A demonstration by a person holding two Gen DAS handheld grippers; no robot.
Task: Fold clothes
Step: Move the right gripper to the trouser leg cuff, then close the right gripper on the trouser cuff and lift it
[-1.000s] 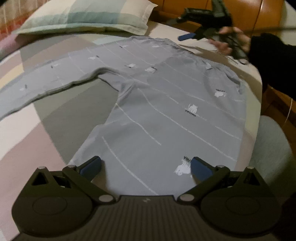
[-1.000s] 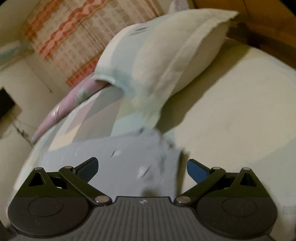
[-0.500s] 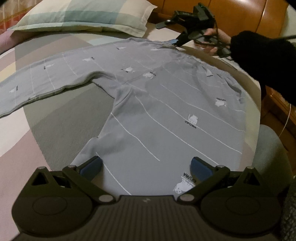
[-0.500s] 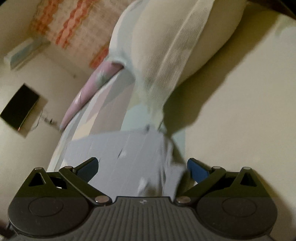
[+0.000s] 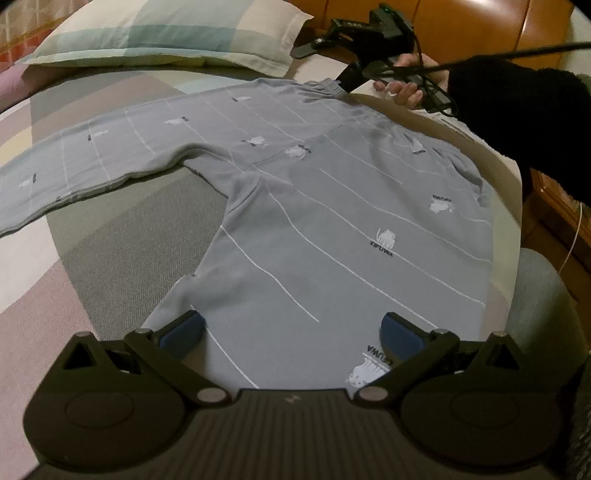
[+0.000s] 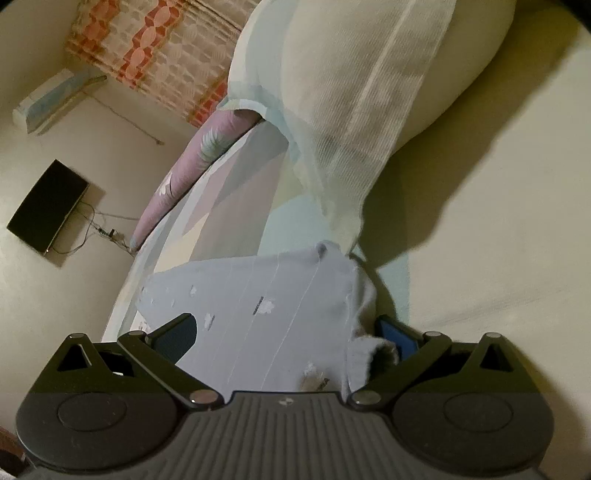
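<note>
My left tongs (image 5: 291, 332) hang spread over the trousers' (image 5: 332, 221) cuff near the bed's (image 5: 110, 258) edge; my right tongs (image 6: 288, 332), also spread, straddle the waistband to grip it

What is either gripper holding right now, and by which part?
Nothing is held yet. The left gripper is open over one leg hem of the grey pants; the right gripper is open around the waistband corner.

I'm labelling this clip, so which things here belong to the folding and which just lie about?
In the job:
grey pyjama trousers
left gripper, open at a leg end
right gripper, open at the waistband

Lying about:
pillow
bedsheet
wooden headboard
wall screen
</note>
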